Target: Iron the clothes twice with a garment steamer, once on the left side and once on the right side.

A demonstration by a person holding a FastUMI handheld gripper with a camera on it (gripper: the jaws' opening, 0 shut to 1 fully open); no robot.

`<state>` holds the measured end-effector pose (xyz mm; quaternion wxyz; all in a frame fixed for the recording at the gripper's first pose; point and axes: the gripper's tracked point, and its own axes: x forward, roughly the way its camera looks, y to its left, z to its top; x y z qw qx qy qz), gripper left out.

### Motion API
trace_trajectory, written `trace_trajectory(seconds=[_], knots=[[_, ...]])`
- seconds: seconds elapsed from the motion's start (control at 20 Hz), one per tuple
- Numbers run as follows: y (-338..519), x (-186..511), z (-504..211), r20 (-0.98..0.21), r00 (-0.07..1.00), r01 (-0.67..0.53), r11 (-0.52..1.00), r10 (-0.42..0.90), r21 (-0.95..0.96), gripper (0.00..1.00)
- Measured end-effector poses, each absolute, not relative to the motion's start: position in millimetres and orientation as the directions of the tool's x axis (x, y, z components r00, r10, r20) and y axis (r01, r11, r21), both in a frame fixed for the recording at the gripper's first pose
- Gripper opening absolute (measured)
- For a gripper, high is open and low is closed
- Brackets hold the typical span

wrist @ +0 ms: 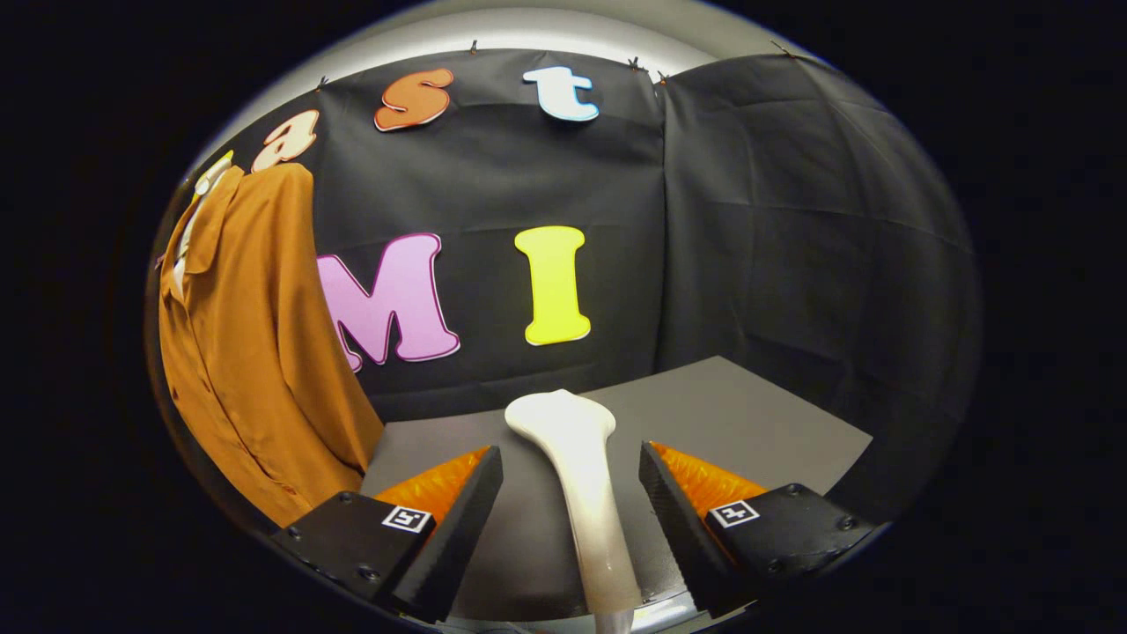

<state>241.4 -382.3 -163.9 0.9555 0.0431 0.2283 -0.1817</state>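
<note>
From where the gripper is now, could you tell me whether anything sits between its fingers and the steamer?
Nothing visible does. The white steamer lies on the grey table between the open gripper's fingers, with a gap on each side. The brown shirt hangs off to the side.

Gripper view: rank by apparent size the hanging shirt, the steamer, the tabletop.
1. Brown button-front shirt, hanging beside the wall.
2. Grey flat tabletop, partly hidden, so unsure against the shirt.
3. White handheld garment steamer, between the open hand-held gripper fingers; nearness inflates it.
</note>
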Motion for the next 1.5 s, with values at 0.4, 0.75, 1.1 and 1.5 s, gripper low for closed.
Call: trace_trajectory(seconds=[0.4,0.75,1.1,1.5], knots=[[-398.1,259.4,-211.5,-0.586,0.750,0.357,0.934,-0.307,-0.032,0.99],[-399.9,251.9,-236.7,-0.696,0.671,0.366,0.930,-0.255,0.012,0.64],[-402.3,252.9,-225.6,-0.672,0.695,0.356,0.935,-0.255,0.013,0.44],[-393.4,229.3,-164.2,-0.570,0.783,0.348,0.935,-0.249,0.070,0.43]])
